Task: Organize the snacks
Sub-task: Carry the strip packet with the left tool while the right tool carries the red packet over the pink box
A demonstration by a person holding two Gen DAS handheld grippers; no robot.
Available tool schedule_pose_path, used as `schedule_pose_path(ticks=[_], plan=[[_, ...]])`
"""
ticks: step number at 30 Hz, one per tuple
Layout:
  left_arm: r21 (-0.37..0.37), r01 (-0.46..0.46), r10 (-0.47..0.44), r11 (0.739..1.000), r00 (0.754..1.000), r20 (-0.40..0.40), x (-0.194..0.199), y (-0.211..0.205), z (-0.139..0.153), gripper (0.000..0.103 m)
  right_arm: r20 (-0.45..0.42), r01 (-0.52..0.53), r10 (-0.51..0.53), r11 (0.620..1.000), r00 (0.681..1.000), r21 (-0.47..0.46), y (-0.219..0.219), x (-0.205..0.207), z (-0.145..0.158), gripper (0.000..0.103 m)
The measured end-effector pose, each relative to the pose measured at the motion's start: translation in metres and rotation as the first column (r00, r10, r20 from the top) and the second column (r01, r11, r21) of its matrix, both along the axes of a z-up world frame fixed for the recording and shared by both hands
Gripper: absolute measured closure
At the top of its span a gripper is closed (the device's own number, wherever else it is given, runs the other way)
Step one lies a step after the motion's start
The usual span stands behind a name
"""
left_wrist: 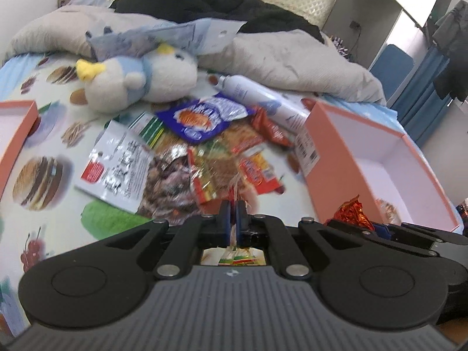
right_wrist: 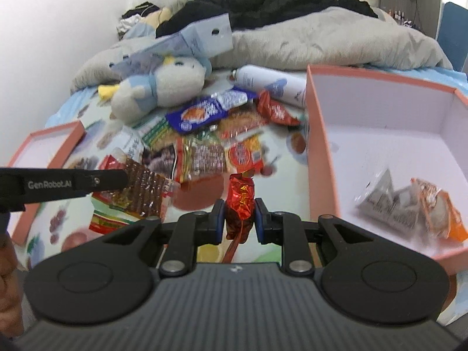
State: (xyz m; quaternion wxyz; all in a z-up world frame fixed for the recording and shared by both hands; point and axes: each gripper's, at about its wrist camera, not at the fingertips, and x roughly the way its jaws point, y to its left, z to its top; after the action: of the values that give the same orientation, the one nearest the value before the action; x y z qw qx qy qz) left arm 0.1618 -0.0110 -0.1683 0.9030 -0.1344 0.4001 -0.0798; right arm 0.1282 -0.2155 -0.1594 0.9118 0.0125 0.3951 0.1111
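A pile of snack packets [left_wrist: 204,152] lies on the printed bedsheet between two pink boxes. My left gripper [left_wrist: 233,213] is shut on the edge of a clear packet of brown bars [right_wrist: 140,193], which hangs lifted above the sheet; in the right wrist view the left gripper [right_wrist: 124,179] reaches in from the left. My right gripper [right_wrist: 239,213] is shut on a red foil snack [right_wrist: 241,199], held upright just left of the big pink box [right_wrist: 321,152]. The red foil snack [left_wrist: 352,212] also shows at the right of the left wrist view.
Two packets [right_wrist: 409,204] lie inside the big pink box. A shallower pink box [right_wrist: 49,146] sits at the left. Behind the pile are a plush toy [left_wrist: 140,82], a white spray can [left_wrist: 263,96], a grey duvet [left_wrist: 292,55] and black clothes.
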Motion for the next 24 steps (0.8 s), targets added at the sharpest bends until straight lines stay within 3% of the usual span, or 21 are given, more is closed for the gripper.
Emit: schedule_pose_path(ticks=[8,11,15,24], plan=[[0.012,0.040,-0.041,0.999,0.995,0.093,0.011,-0.012,0.061,0.099,0.049,0.003,-0.002,1.000,0.999,-0.022,-0.008,0.013,0.048,0.079],[-0.023,0.051,-0.048,0.998,0.992,0.116,0.018,-0.013,0.084,0.099,0.082,0.014,-0.015,1.000,0.997,0.008,-0.017,0.017,0.069,0.079],[-0.007,0.076,-0.073,0.997,0.984,0.164,0.025,-0.024,0.113,0.099,0.136,0.031,-0.035,0.999,0.990,0.029,-0.030,0.021,0.093,0.079],[0.005,0.154,-0.151,0.988,0.964,0.221,0.045,-0.064,0.158,0.099,0.224,0.082,-0.085,0.996,0.971,0.024,-0.067,0.027,0.129,0.079]])
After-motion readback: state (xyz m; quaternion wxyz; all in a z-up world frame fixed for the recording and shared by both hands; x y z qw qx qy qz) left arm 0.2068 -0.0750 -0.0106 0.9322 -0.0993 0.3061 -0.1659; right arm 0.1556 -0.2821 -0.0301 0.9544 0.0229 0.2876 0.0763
